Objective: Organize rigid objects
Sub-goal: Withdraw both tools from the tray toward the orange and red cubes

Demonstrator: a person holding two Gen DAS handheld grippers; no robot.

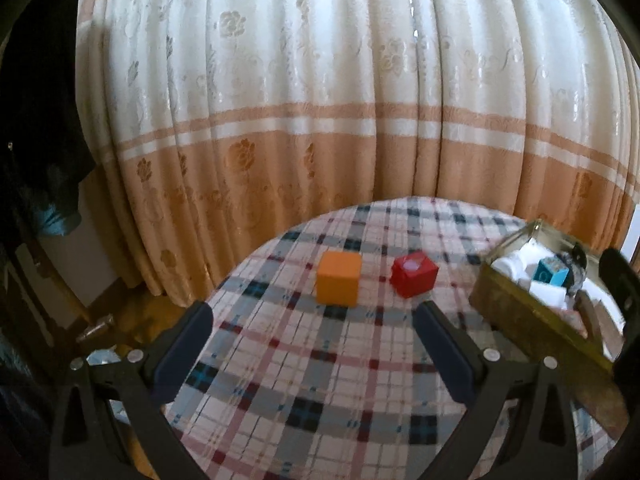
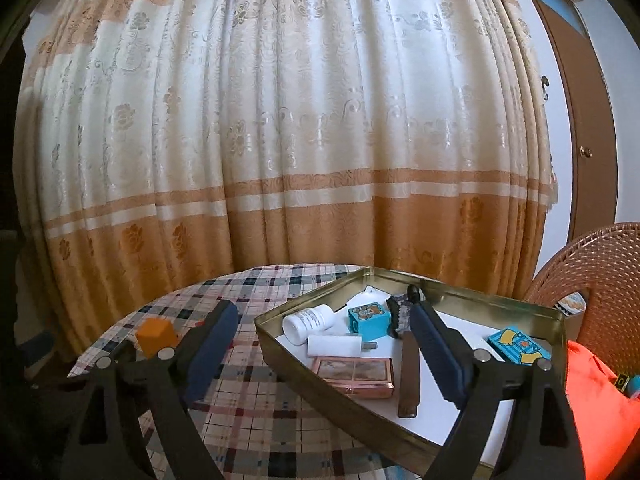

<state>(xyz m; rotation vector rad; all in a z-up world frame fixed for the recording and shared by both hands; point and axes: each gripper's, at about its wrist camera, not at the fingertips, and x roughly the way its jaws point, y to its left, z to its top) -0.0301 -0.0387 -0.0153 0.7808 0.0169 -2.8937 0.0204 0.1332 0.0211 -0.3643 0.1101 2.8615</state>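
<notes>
I have both grippers over the round counter (image 1: pixel 304 364) with its plaid cloth, in front of a cream and orange curtain (image 1: pixel 320 100).

My left gripper (image 1: pixel 314 346) has its fingers (image 1: pixel 184 350) spread wide with nothing between them. Beyond them, toward the far side of the counter, I see an orange cube (image 1: pixel 338 283) and, just to its right but apart from it, a red cube with a pale round spot on top (image 1: pixel 413 274). Both sit on the cloth, untouched.

My right gripper (image 2: pixel 322 342) is also spread wide and empty; its left finger is over the cloth, its right finger (image 2: pixel 438 350) over the shallow gold-coloured metal tin (image 2: pixel 304 350) on the right of the counter. Inside the tin I see a white plastic bottle lying on its side (image 2: pixel 308 320), a white paper roll (image 2: pixel 334 346) near it, a blue cube with a bear picture (image 2: pixel 369 320), a flat pink rectangular case (image 2: pixel 354 371) against the near wall, a dark brown wooden strip (image 2: pixel 409 380), and a blue card box with yellow and orange print (image 2: pixel 519 347) on the right. A dark patterned object sits behind the bear cube; I cannot tell what it is.

A woven brown chair (image 2: pixel 592 268) stands at the far right, with bright orange fabric (image 2: pixel 600 408) nearer.
</notes>
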